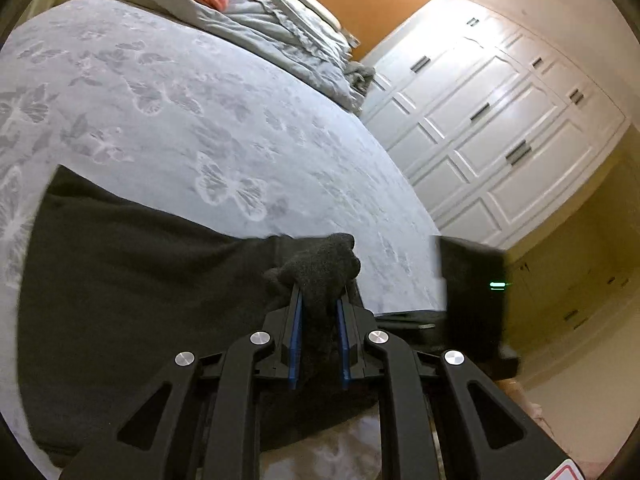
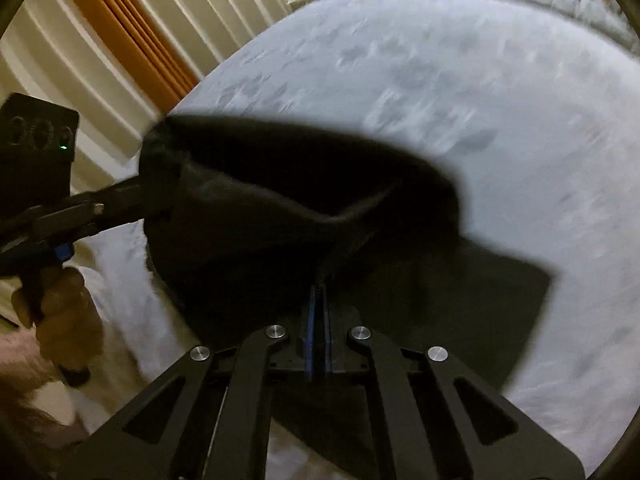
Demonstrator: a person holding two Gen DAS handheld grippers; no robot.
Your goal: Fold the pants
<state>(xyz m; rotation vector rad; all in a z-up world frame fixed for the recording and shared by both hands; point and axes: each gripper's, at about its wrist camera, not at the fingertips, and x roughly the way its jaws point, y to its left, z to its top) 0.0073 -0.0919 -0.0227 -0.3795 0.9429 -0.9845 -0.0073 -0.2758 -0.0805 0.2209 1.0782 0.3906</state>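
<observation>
Pants (image 1: 132,280) bunched between both grippers' fingers (image 1: 295,320), draped over bed (image 1: 200,120).

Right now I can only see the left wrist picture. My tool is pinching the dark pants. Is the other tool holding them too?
Observer: Yes. The right tool is shut on the pants, gripping a fold of the dark cloth.
Operator: What's on the other side of the bed from the white cupboards?
Observer: Long pale curtains with an orange strip between them.
Operator: Can you see who's holding my tool?
Observer: Only a hand, wrapped round the handle below the left tool.
Operator: Are the pants flat on the bed?
Observer: Not all of them. One part hangs lifted between the two tools; another lies flat on the butterfly bedspread.
</observation>
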